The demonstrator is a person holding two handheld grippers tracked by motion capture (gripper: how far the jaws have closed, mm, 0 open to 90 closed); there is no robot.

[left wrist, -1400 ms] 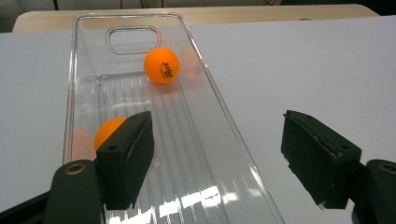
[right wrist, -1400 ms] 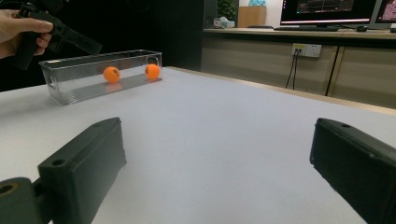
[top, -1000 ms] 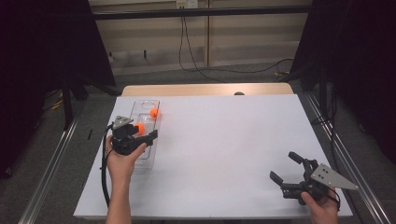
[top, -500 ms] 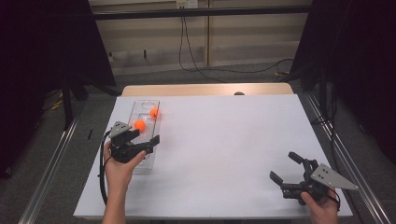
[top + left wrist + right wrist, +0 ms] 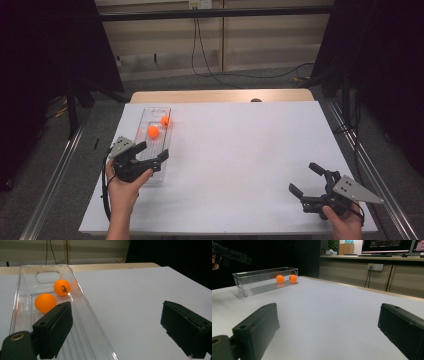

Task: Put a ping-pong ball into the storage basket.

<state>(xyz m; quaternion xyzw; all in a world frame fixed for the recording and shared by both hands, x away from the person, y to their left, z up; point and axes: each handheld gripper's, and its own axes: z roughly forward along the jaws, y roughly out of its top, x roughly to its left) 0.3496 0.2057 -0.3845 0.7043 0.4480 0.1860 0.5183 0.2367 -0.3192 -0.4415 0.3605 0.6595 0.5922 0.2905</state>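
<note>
Worktop (image 5: 240, 160), white and wide, carries everything I am working with. On its left side, in the high view, I see one clear plastic tray (image 5: 155, 145), long and narrow, running away from me.

My left gripper (image 5: 148, 159) hangs over the near end of that tray. Its fingers (image 5: 53, 330) are spread wide apart and hold nothing. My right gripper (image 5: 306, 181) sits low at the near right corner of the worktop, well apart from the tray. Its fingers (image 5: 255, 331) are also spread wide and grip nothing, with bare white surface between them.

I count two orange balls (image 5: 153, 131), both inside the tray towards its far half, near each other but apart.

The left gripper view looks down the length of the tray: one finger sits over the tray's inside, the other over the bare worktop beside it. It also shows dark print on the farther ball (image 5: 62, 287) and an oval handle slot (image 5: 48, 276) in the tray's far wall. The right gripper view shows the tray from the side, far off, with both balls resting on its floor.
</note>
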